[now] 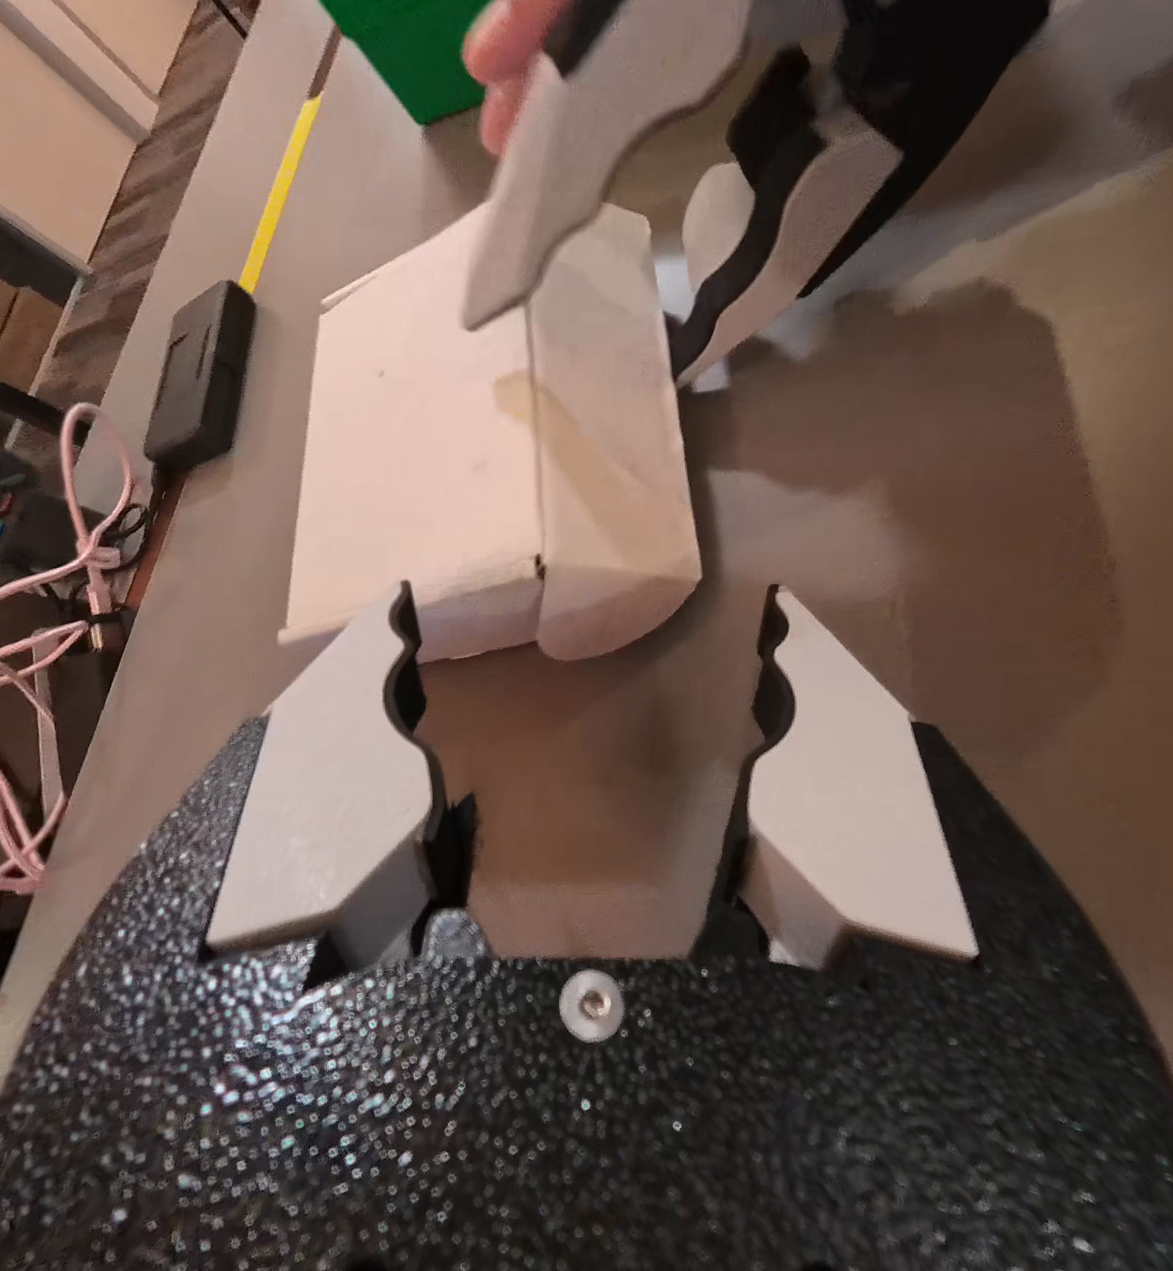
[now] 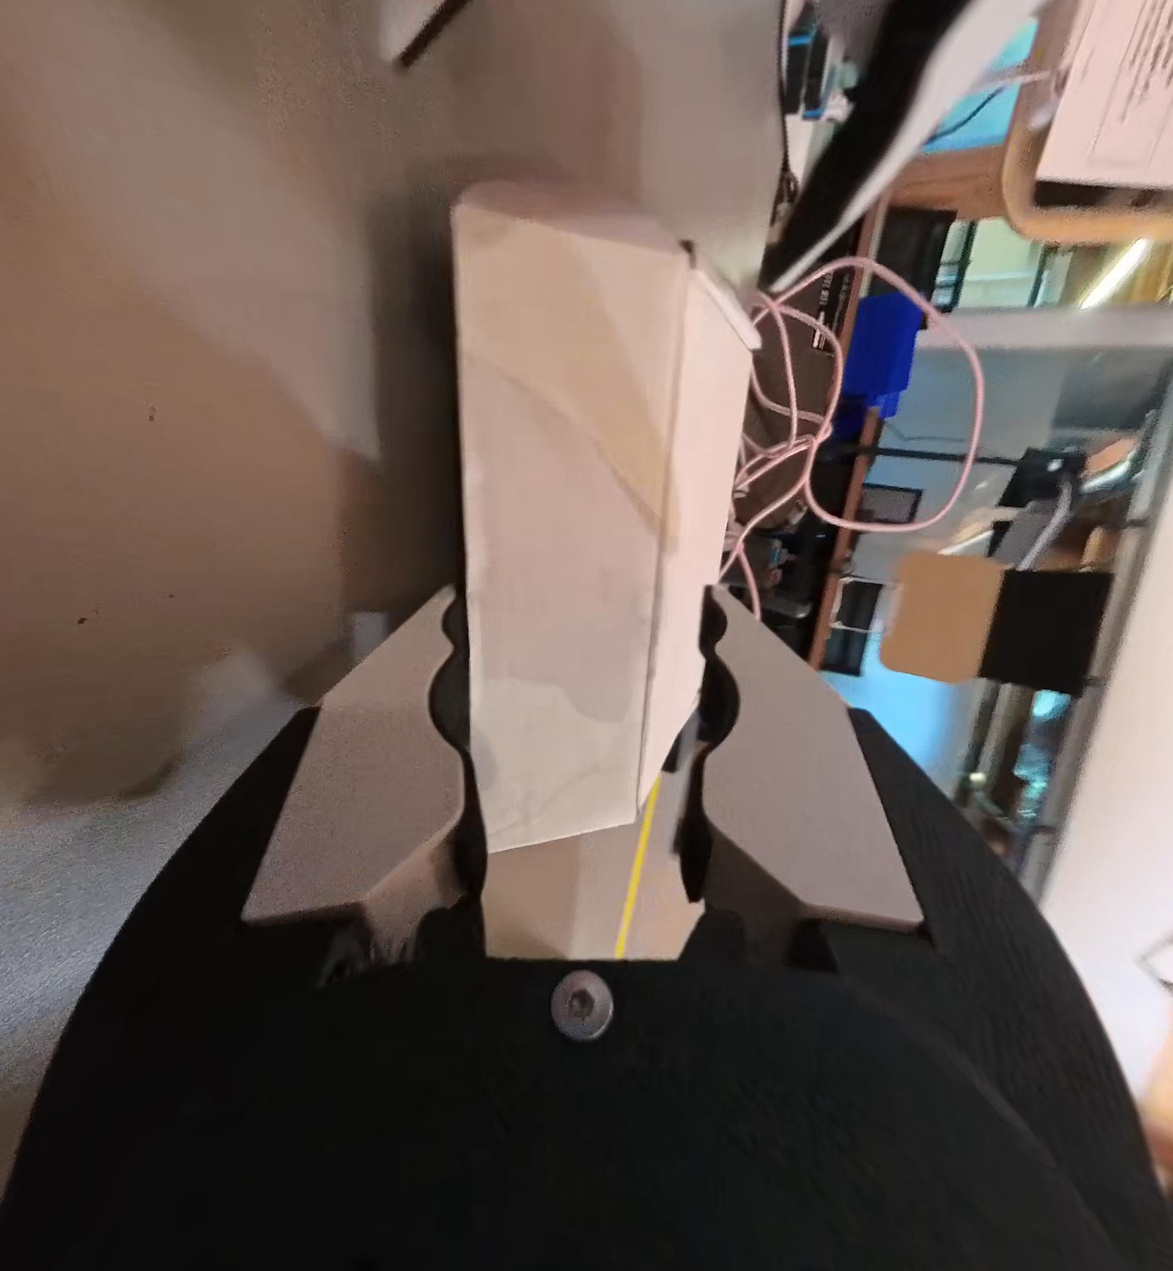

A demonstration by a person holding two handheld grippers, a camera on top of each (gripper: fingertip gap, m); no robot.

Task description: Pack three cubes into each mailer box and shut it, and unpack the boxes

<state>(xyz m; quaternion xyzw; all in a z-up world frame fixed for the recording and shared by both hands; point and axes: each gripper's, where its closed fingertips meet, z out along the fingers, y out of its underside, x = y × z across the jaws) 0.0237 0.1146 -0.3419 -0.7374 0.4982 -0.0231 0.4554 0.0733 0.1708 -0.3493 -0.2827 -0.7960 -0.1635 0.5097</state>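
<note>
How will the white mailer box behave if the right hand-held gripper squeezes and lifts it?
The mailer box is thin folded cardboard, so its walls will probably flex. Its shut lid flap bulges slightly and may pop open. It straddles the right hand-held gripper, whose jaws span its narrow side; it could pivot if held off-centre.

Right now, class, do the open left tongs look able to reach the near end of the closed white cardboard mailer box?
Probably yes. The left tongs stand open just short of the white cardboard mailer box, with only bare tabletop between. The right tongs work at its far end.
</note>
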